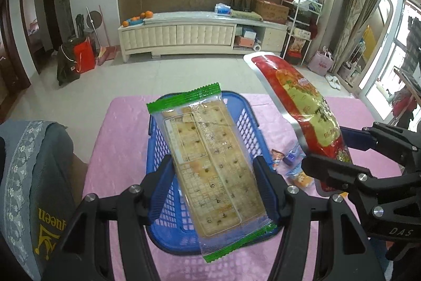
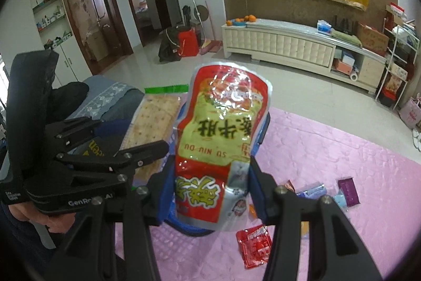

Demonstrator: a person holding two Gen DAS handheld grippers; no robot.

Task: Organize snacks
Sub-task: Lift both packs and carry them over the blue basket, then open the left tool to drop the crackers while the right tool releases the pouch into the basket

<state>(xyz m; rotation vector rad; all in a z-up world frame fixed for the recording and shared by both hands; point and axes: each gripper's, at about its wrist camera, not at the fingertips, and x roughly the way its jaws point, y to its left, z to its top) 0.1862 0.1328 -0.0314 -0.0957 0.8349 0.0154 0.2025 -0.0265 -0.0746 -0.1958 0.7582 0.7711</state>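
Both grippers (left (image 1: 214, 186), right (image 2: 210, 188)) clamp snacks above basket (image 1: 244, 117).

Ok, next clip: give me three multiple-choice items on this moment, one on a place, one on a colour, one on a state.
1. Where is the cracker pack?
A. over the blue basket
B. on the floor
C. on the cabinet

2. What colour are the cracker pack's end seals?
A. yellow
B. green
C. purple

3. What state is the right tool in?
A. open, empty
B. out of view
C. shut on the red snack bag

Key: 1 A, basket shows behind the pack; 2 B, green strips at both ends; 3 C, fingers press the bag's sides.
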